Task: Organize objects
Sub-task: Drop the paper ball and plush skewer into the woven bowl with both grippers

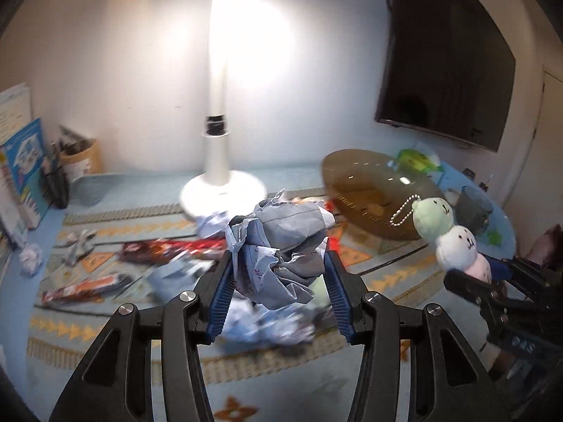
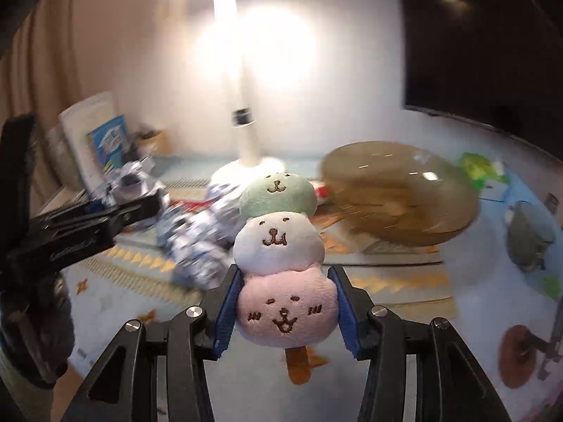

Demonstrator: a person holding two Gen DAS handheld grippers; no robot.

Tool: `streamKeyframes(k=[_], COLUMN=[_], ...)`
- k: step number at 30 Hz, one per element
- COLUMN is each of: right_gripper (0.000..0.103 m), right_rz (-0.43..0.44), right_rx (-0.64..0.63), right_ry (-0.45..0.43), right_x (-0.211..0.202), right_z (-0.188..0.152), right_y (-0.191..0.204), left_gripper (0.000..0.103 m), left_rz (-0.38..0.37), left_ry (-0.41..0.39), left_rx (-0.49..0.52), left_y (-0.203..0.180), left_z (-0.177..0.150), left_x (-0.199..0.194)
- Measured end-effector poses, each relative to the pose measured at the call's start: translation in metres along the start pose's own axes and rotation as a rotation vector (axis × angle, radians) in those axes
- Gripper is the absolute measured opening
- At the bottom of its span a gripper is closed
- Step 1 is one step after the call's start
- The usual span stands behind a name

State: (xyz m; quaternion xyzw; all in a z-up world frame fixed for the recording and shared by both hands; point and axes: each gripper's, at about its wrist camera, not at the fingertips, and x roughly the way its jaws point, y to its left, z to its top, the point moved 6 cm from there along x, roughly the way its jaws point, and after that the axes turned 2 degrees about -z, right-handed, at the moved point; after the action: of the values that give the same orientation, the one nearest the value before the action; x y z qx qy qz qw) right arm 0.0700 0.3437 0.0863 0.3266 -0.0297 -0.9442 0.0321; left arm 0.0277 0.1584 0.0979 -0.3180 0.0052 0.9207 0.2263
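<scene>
My left gripper is shut on a crumpled ball of grey-blue paper, lifted above the patterned mat. My right gripper is shut on the pink bottom ball of a plush dango skewer with green, white and pink faces and a brown stick. In the left wrist view the same plush shows at the right with its bead chain, held by the right gripper. In the right wrist view the left gripper and its paper show at the left.
A lit white lamp stands at the back. A brown translucent bowl lies to the right. Snack wrappers and more crumpled paper litter the mat. Books and a pen cup stand at the far left. A dark screen hangs on the wall.
</scene>
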Motion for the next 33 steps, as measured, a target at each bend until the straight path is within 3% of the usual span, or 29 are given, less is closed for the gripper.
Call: streamKeyframes(k=[3, 6, 9, 11, 12, 13, 16, 19, 22, 25, 27, 29, 31, 33], right_gripper=[0.048, 0.049, 0.051, 0.058, 0.066, 0.068, 0.068, 0.068, 0.069, 0.071, 0.09, 0.095, 0.095, 0.095], right_rz=[-0.059, -0.105, -0.061, -0.017, -0.028, -0.038, -0.005, -0.003, 0.052, 0.118, 0.139, 0.132, 0.105, 0.047], right_rx=[0.144, 0.176, 0.215, 0.22, 0.226, 0.238, 0.272, 0.242, 0.216, 0.179, 0.135, 0.102, 0.06, 0.025], right_ry=[-0.003, -0.013, -0.015, -0.022, -0.018, -0.011, 0.012, 0.006, 0.004, 0.012, 0.022, 0.028, 0.026, 0.029], right_x=[0.014, 0.029, 0.052, 0.065, 0.068, 0.073, 0.069, 0.051, 0.031, 0.019, 0.021, 0.03, 0.039, 0.052], right_z=[0.034, 0.06, 0.082, 0.092, 0.093, 0.093, 0.08, 0.06, 0.034, 0.007, -0.012, -0.03, -0.044, -0.055], right_y=[-0.064, -0.098, -0.115, -0.124, -0.132, -0.141, -0.153, -0.145, -0.12, -0.085, -0.06, -0.042, -0.027, -0.018], left_gripper=[0.047, 0.047, 0.048, 0.057, 0.07, 0.076, 0.078, 0.078, 0.078, 0.086, 0.094, 0.102, 0.102, 0.102], left_rz=[-0.049, -0.09, -0.116, -0.153, -0.199, -0.212, -0.207, -0.218, -0.22, -0.124, -0.019, 0.088, 0.239, 0.469], left_ry=[0.03, 0.064, 0.069, 0.068, 0.082, 0.1, 0.1, 0.074, 0.029, -0.039, -0.068, -0.069, -0.059, -0.049], left_rx=[0.019, 0.017, 0.019, 0.02, 0.014, -0.005, -0.049, -0.077, -0.1, -0.099, -0.111, -0.161, -0.214, -0.239], left_y=[-0.039, -0.069, -0.092, -0.1, -0.104, -0.104, -0.092, -0.08, -0.066, -0.038, -0.004, 0.032, 0.076, 0.116], left_z=[0.031, 0.053, 0.069, 0.076, 0.078, 0.078, 0.073, 0.061, 0.043, 0.015, -0.01, -0.036, -0.061, -0.086], left_x=[0.041, 0.083, 0.113, 0.128, 0.135, 0.139, 0.133, 0.105, 0.062, 0.015, -0.007, -0.021, -0.028, -0.038])
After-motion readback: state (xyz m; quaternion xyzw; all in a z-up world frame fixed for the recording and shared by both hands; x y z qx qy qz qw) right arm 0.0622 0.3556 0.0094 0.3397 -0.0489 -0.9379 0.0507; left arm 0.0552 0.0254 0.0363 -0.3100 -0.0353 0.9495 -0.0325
